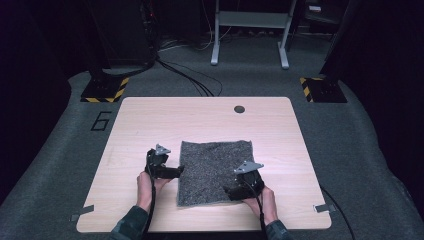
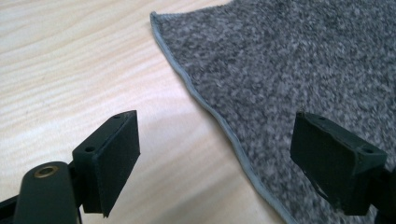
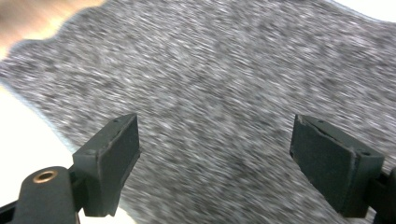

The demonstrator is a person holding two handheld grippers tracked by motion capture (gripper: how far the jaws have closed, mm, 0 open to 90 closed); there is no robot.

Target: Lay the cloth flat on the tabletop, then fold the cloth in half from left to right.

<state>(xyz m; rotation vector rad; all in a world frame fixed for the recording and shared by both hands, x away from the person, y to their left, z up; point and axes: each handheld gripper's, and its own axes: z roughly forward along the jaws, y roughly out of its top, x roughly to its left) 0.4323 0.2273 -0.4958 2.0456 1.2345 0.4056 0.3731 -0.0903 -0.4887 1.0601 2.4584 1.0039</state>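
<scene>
A grey square of carpet-like cloth (image 1: 215, 170) lies flat on the light wooden table (image 1: 200, 120). My left gripper (image 1: 179, 171) is at the cloth's left edge, pointing right. In the left gripper view its jaws stand wide apart over the cloth's hemmed edge (image 2: 210, 112), with nothing between them (image 2: 215, 158). My right gripper (image 1: 229, 191) hovers over the cloth's near right part, pointing left. In the right gripper view the cloth (image 3: 224, 84) is blurred, and the gripper (image 3: 215, 163) stands open and holds nothing.
A dark round hole (image 1: 239, 109) sits near the table's far edge. Tape strips (image 1: 82, 212) mark the near corners. Beyond the table are cables (image 1: 190, 75), a white metal stand (image 1: 250, 30) and yellow-black striped bases (image 1: 105, 89) on grey floor.
</scene>
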